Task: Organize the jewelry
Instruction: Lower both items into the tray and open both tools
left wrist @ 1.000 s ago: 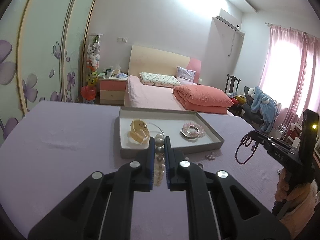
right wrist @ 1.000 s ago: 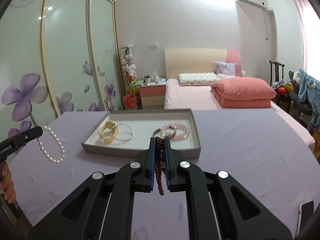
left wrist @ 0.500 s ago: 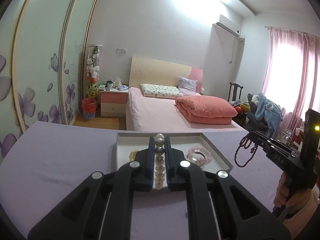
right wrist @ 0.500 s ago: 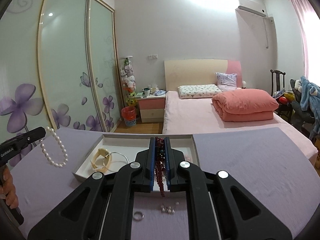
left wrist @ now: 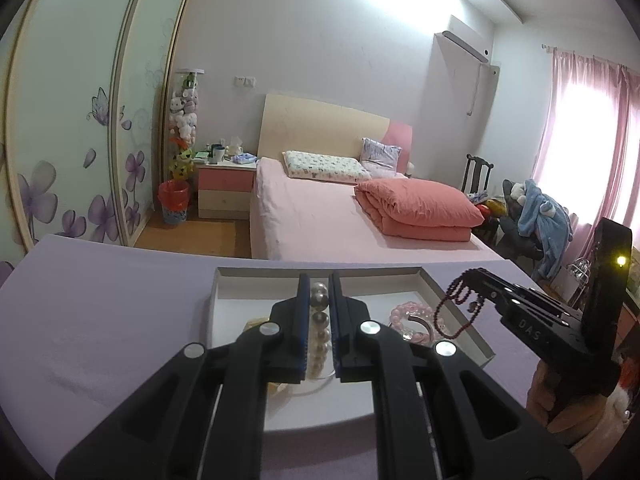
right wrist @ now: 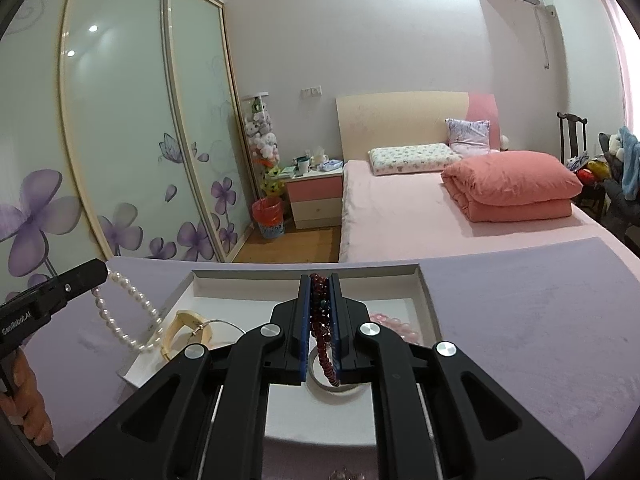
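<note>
Roughly midway: left tool point(left wrist: 319, 316) gripping pearl bracelet point(left wrist: 319, 334), right tool point(right wrist: 319, 320) gripping garnet strand point(right wrist: 323, 336), both hovering over tray point(right wrist: 426, 298) (3 pcs already inside).

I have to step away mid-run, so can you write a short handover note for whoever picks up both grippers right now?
Left gripper: shut on the white pearl bead bracelet, held above the shallow grey-rimmed white tray.
Right gripper: shut on the dark red bead bracelet, also over the tray.
Already in the tray: pale yellow bangle, thin silver bangle, pink bead bracelet.
Left to do: lower and release both bracelets into bare tray space. I can't see from here whether any jewelry remains on the purple cloth.
</note>
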{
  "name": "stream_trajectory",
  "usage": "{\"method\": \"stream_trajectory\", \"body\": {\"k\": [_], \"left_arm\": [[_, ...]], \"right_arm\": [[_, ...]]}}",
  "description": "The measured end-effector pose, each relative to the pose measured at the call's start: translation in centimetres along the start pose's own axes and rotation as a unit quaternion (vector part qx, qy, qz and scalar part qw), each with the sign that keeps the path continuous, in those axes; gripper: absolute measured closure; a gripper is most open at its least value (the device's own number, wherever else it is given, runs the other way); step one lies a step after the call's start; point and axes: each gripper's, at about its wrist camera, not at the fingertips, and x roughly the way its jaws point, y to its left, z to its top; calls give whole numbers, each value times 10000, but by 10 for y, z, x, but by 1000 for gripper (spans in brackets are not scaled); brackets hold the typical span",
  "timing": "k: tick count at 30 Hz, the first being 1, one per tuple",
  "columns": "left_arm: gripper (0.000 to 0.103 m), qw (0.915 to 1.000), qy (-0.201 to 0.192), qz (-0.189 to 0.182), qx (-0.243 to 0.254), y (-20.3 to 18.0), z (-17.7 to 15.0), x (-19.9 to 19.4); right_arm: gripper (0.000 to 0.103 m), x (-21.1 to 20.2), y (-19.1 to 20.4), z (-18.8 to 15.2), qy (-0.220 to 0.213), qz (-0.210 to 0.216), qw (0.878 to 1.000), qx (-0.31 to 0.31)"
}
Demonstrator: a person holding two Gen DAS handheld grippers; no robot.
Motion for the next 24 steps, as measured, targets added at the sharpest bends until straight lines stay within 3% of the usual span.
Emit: {"method": "stream_trajectory", "body": {"k": [3,4,5,17,24], "left_arm": [[93,10000,54,-19,24,2,0,11],[93,10000,70,-33,34,1,-1,14],[93,9999,81,-42,41,0,-1,16],[93,9992,269,-226,168,-16,-4,51],[88,9989,454,-79,1,-11,-11,71]], "right_arm": [[84,3,-2,-4,47,14,10000,35],[69,4,-2,-5,55,34,10000,51],[61,2,-3,-6,29,34,10000,65],[61,1,-12,-14,98,67,9999,111],[61,3,-18,-15,152,111,9997,179]]}}
